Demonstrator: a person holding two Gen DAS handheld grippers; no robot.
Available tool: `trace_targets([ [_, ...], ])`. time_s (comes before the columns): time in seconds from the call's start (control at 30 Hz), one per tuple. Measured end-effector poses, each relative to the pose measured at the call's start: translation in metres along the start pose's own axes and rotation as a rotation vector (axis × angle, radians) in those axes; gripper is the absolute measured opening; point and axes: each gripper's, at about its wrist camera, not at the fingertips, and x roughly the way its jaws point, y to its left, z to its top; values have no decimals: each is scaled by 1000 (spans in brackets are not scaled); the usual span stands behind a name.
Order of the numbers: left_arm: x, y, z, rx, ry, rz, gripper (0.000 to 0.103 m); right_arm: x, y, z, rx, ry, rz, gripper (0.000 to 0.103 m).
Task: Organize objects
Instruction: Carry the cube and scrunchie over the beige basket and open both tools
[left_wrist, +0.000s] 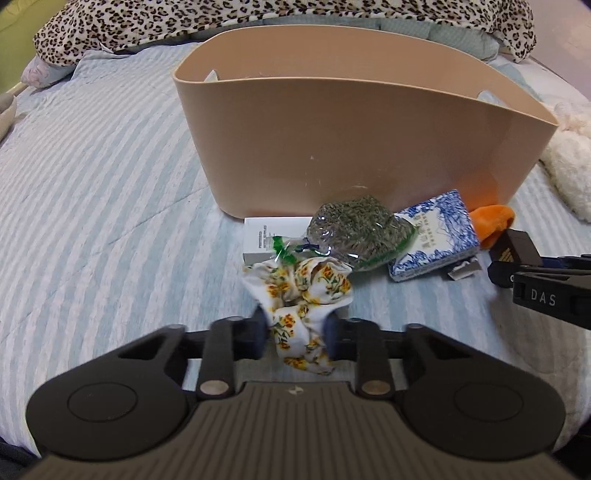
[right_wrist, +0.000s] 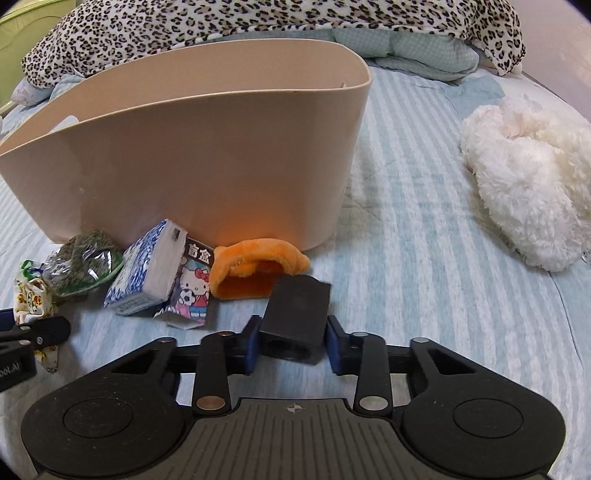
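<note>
Two tongs loaded | left tongs (left_wrist: 295, 328): floral pouch (left_wrist: 299, 295) | right tongs (right_wrist: 290, 345): black box (right_wrist: 295, 314)

The left gripper (left_wrist: 297, 332) sits low and level, its two blue-padded fingers (left_wrist: 258, 332) drawn in toward each other and pressing on what lies between them, the pads blurred; its black linkage arms spread toward 9 and 3 o'clock; the right gripper (right_wrist: 291, 341) is held likewise, fingers (right_wrist: 250, 345) closed in from both sides on the item in its grasp; in the left wrist view the right gripper (left_wrist: 517, 258) enters at 3 o'clock, near the left one but apart.
</note>
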Motion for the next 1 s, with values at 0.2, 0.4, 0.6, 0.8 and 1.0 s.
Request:
trace_targets([
  [0.2, -23, 1, -3, -17, -35, 3, 20, -17, -3, -4, 15, -17, 34, 29],
  [0.4, -51, 9, 2, -42, -101, -3, 20, -46, -7, 0, 33, -84, 69, 29],
  [0.6, -81, 25, 25, -95, -186, -30, 20, -75, -10, 12, 28, -155, 102, 29],
  [0.8, -97, 21, 63, -69, -277, -9, 20, -100, -11, 40, 9, -249, 112, 29],
  [1.0, -92, 14, 102, -22, -357, 29, 20, -103, -10, 77, -28, -319, 89, 29],
])
